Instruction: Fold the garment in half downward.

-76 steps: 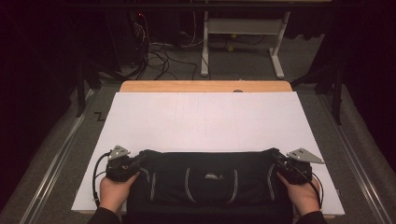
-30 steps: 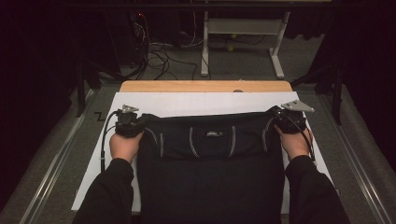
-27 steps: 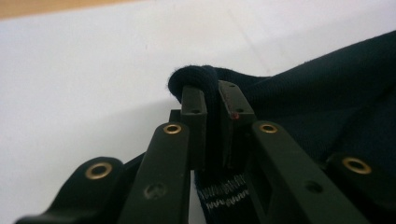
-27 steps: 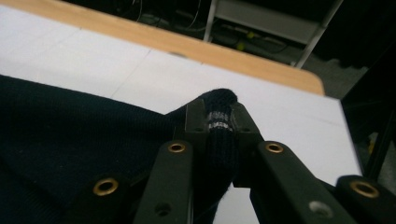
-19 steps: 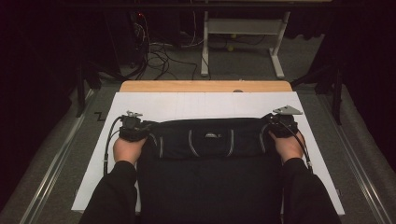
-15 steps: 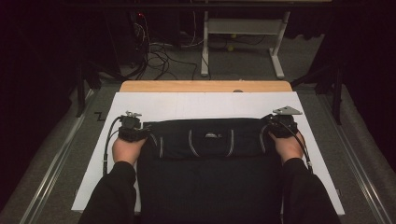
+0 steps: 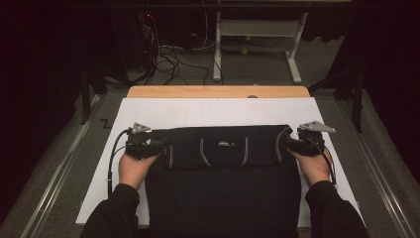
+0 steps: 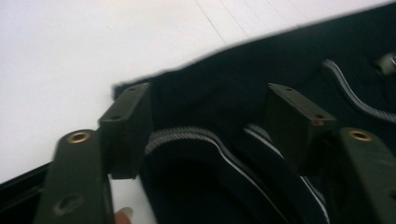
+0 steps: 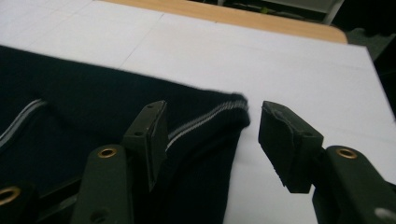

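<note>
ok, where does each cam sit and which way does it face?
High view: above the person's side, facing forward and down on the table; both forearms, left gripper, right gripper.
Left gripper view: on that gripper, along its fingers, apart over the garment corner.
Right gripper view: on that gripper, along its fingers, apart at the other corner.
Shared: black garment on the white tabletop.

garment: black matt cloth, soft knit, ribbed pale-striped trim. table cover: white matt sheet, smooth, paper-like. table edge: light wood, smooth. left gripper, right gripper: matt black plastic jaws, brass-coloured metal eyelets.
</note>
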Demonstrator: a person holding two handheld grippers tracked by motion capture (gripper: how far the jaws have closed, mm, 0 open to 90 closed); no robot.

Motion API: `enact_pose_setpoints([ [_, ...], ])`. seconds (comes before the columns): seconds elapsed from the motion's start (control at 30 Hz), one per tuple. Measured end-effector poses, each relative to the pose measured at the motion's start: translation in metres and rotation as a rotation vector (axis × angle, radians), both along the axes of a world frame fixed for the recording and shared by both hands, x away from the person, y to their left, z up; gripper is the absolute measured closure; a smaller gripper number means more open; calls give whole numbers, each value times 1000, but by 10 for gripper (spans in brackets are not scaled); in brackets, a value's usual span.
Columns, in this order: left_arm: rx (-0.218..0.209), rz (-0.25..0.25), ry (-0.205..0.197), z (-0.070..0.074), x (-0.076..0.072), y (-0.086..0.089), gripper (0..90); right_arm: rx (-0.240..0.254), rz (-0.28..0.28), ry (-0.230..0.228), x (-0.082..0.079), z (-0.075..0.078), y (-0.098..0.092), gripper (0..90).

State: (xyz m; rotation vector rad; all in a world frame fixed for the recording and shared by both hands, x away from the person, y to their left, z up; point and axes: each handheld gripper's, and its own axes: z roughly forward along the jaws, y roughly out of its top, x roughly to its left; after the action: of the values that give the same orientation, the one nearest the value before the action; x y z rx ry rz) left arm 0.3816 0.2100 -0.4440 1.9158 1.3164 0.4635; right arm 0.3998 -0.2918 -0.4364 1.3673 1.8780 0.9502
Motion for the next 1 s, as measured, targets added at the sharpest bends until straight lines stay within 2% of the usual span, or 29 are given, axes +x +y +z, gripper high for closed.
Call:
enact_pose_setpoints([
  [0.13,-26,-25,19,-9,-7,-5,304,18,30,11,-14,-6,0,432],
  [0.23,-23,-46,24,-12,-10,-8,305,24,53,23,-22,-10,2,430],
  [0.4,-46,-93,61,-19,-13,-14,306,44,83,48,-32,-16,5,429],
  [0.5,-43,-119,58,-22,-17,-21,336,53,101,52,-36,-19,8,431],
  [0.67,-38,-112,51,-22,-15,-27,387,58,110,60,-32,-21,15,453],
  [0.7,-29,-103,69,-22,-9,-29,387,50,114,64,-29,-21,17,456],
  [0.77,-27,-103,76,-21,-4,-30,397,45,112,75,-23,-22,22,471],
  [0.8,-27,-103,76,-21,-4,-30,444,49,115,83,-20,-22,24,483],
  [0.83,-23,-102,78,-21,-1,-30,444,49,115,83,-20,-22,24,483],
  [0.93,-33,-93,100,-23,4,-30,524,28,104,129,-9,-25,31,530],
  [1.0,-29,-91,99,-23,3,-31,579,4,97,134,-8,-26,33,626],
])
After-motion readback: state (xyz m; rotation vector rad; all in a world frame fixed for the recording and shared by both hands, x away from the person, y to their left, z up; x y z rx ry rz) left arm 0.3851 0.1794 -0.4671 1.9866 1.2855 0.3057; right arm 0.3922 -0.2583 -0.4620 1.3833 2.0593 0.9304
